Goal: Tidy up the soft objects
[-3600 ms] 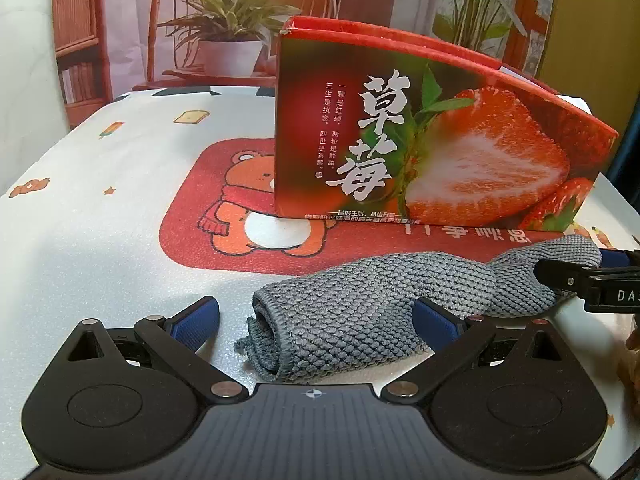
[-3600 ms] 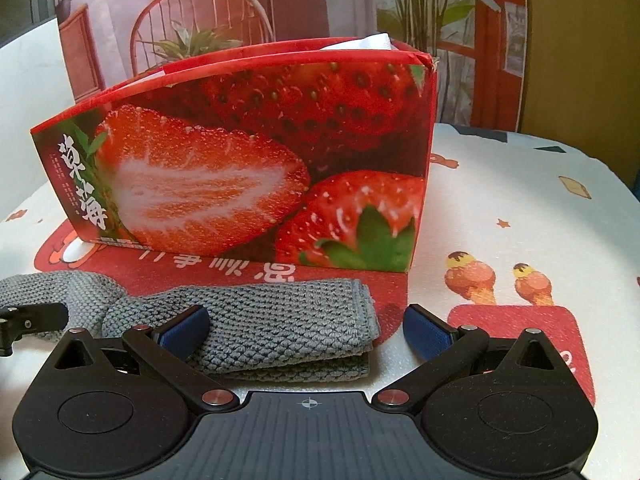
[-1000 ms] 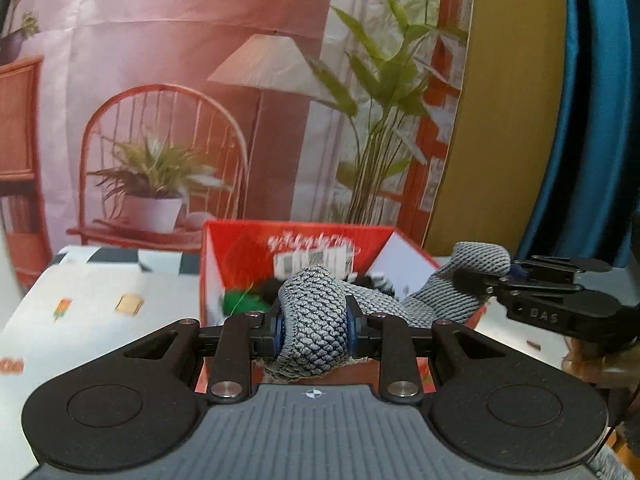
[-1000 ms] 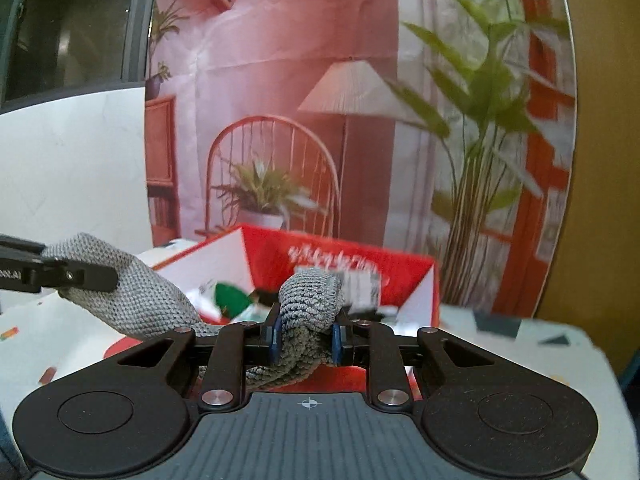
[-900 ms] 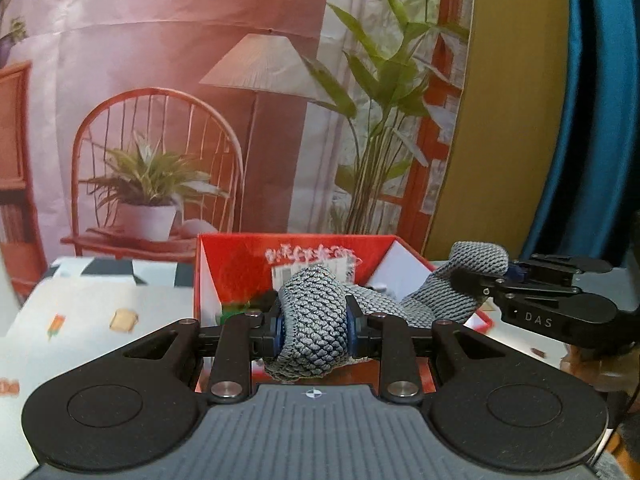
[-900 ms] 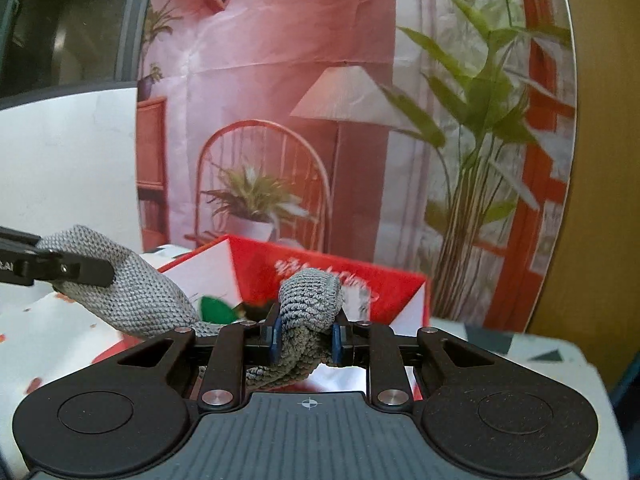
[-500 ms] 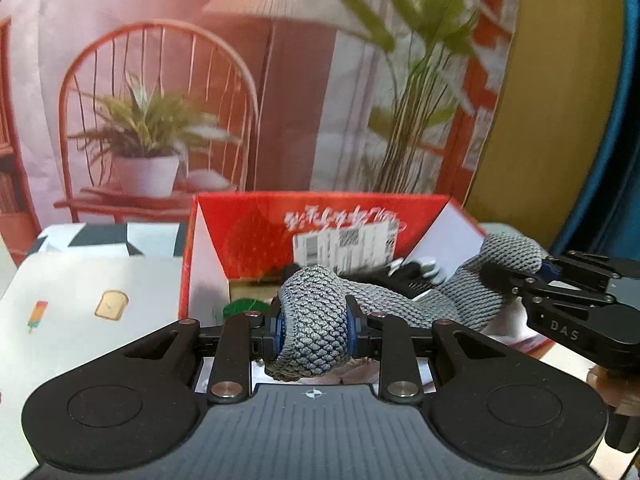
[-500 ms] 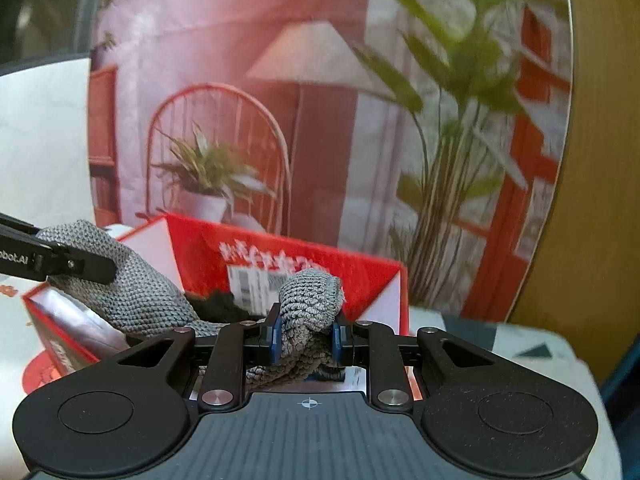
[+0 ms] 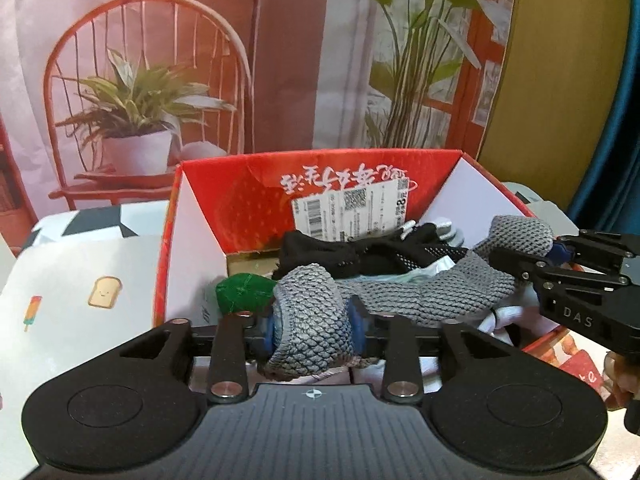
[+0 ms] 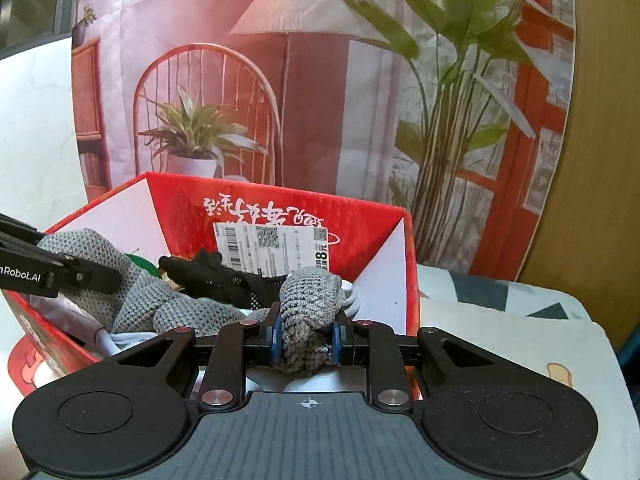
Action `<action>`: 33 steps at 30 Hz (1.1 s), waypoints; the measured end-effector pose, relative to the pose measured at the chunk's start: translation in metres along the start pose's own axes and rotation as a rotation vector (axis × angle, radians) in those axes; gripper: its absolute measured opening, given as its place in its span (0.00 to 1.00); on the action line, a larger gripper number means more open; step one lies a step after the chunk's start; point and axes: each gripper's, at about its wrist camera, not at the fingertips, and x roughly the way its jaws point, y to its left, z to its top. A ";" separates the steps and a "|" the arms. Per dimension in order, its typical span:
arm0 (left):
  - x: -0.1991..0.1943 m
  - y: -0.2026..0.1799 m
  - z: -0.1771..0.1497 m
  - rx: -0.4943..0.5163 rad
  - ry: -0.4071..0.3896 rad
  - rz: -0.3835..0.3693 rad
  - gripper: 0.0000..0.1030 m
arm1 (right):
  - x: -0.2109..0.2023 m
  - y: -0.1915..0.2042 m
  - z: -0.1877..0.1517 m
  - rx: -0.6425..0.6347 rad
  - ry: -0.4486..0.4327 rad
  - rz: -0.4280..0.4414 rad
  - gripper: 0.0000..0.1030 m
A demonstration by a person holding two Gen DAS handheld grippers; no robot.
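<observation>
A grey knitted cloth (image 9: 432,294) hangs stretched between my two grippers over the open red strawberry box (image 9: 240,200). My left gripper (image 9: 312,322) is shut on one end of the cloth. My right gripper (image 10: 306,338) is shut on the other end (image 10: 310,296), and it shows in the left wrist view (image 9: 556,254) over the box's right side. The cloth sags onto the things in the box (image 10: 372,220). My left gripper shows in the right wrist view (image 10: 76,270) over the box's left rim.
The box holds a black glove-like item (image 9: 360,252), a green soft piece (image 9: 244,292) and white items (image 9: 500,316). A shipping label (image 9: 352,208) sticks to its back wall. A patterned tablecloth (image 9: 80,272) covers the table. A printed backdrop (image 10: 280,80) stands behind.
Both grippers have carried the cloth forward and down over the box's opening. The box's contents now show close below, and the cloth's middle sags onto them.
</observation>
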 end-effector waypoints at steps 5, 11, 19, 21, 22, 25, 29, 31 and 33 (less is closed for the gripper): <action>-0.013 0.004 0.002 -0.011 -0.046 0.005 0.78 | -0.009 -0.001 0.001 -0.020 -0.027 -0.022 0.34; -0.034 0.000 -0.001 -0.019 -0.089 0.035 0.98 | -0.032 -0.002 0.004 -0.020 -0.078 -0.020 0.80; -0.056 0.001 -0.013 -0.073 -0.109 0.051 1.00 | -0.055 0.007 0.004 -0.011 -0.081 -0.022 1.00; -0.063 0.002 -0.017 -0.079 -0.114 0.062 1.00 | -0.062 0.009 0.004 0.001 -0.079 -0.024 1.00; -0.067 0.002 -0.018 -0.081 -0.118 0.068 1.00 | -0.065 0.010 0.005 0.006 -0.079 -0.025 1.00; -0.080 0.002 -0.021 -0.086 -0.134 0.086 1.00 | -0.076 0.013 0.006 0.020 -0.085 -0.026 1.00; -0.097 0.002 -0.024 -0.090 -0.151 0.104 1.00 | -0.089 0.017 0.008 0.040 -0.097 -0.035 1.00; -0.102 0.003 -0.024 -0.095 -0.155 0.109 1.00 | -0.095 0.019 0.010 0.049 -0.094 -0.035 1.00; -0.107 0.004 -0.025 -0.103 -0.161 0.115 1.00 | -0.101 0.022 0.011 0.057 -0.092 -0.033 1.00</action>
